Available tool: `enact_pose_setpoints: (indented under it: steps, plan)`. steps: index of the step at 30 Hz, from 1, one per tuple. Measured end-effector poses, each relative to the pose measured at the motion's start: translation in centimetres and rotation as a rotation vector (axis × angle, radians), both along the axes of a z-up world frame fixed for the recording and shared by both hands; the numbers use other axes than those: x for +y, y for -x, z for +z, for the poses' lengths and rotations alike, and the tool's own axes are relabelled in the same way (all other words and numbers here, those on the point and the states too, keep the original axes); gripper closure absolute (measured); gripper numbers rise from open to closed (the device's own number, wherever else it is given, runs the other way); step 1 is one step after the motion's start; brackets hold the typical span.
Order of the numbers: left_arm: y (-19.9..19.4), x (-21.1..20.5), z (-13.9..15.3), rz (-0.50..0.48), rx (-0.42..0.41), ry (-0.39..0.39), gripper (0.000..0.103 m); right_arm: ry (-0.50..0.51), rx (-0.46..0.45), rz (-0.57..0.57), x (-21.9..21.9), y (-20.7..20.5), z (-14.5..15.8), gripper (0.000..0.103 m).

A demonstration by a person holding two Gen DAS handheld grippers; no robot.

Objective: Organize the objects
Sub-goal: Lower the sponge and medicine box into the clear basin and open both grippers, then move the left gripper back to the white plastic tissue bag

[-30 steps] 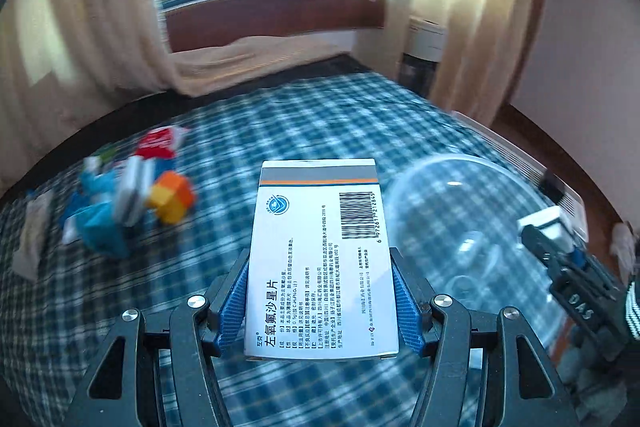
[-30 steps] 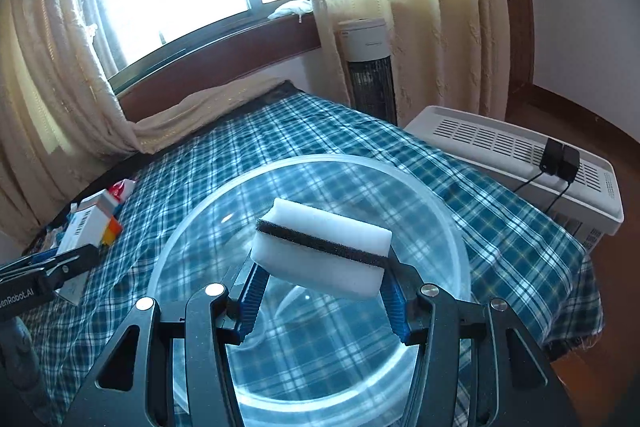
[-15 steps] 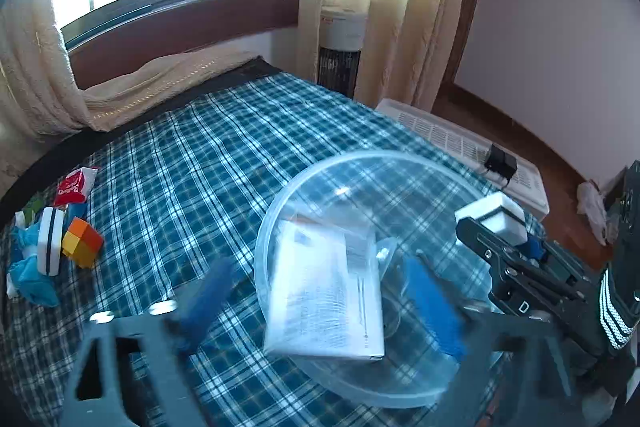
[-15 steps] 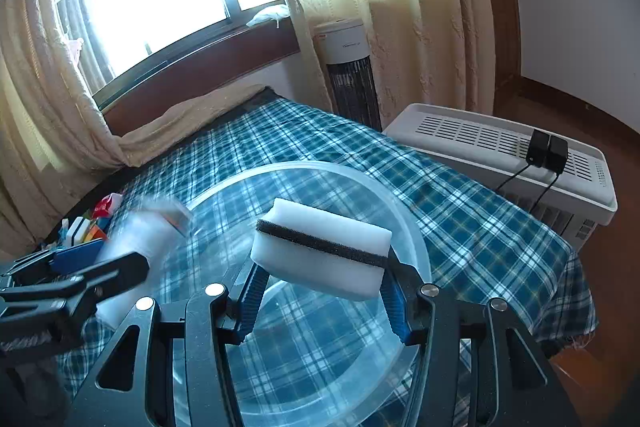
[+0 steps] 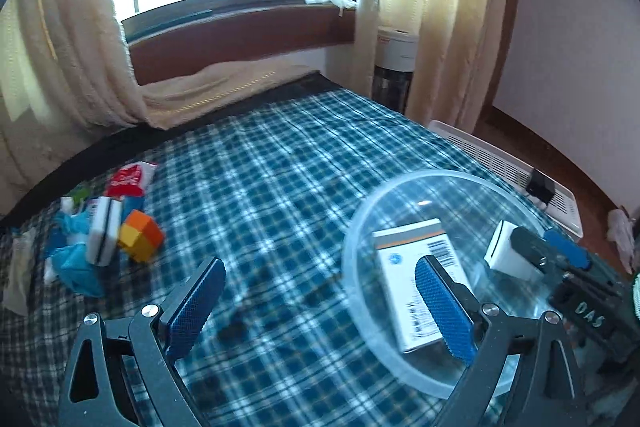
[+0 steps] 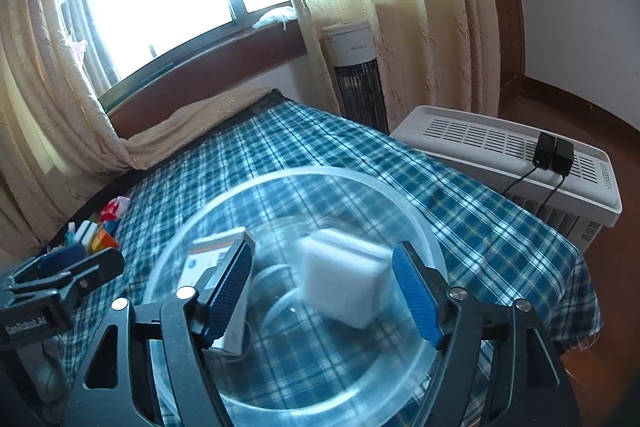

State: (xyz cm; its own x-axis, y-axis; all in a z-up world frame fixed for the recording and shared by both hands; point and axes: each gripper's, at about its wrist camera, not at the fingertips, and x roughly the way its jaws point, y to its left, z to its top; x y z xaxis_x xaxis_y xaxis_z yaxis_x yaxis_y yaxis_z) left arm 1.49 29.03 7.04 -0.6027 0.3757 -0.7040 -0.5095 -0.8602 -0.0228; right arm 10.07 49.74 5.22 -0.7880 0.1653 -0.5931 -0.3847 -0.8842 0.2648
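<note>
Glossy clear plastic bowl [image 6: 416, 223] on woven plaid cloth [image 5: 280, 163]

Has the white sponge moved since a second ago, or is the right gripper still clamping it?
Yes. The white sponge has left the right gripper, whose jaws now stand open, and sits lower inside the clear bowl, blurred.

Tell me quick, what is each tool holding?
Left tool: open, holding nothing.
Right tool: open, the sponge sits loose between its fingers.
</note>
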Motion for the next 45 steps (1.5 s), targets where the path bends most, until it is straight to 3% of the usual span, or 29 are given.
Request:
enact_pose_setpoints:
  steps: [14,29,45]
  plan:
    - [0.9,-5.9,0.7,0.12,0.032,-0.017,0.003,-0.036,0.048,0.059,-3.8,0.5,2.5,0.027]
    - [3.3,-14.0,0.5,0.286,0.038,-0.011,0.002,-0.052,0.041,0.167,-9.2,2.8,3.2,0.027]
    - [8.1,-24.2,-0.7,0.527,0.046,0.103,0.001,-0.051,0.003,0.279,-14.2,5.0,2.3,0.026]
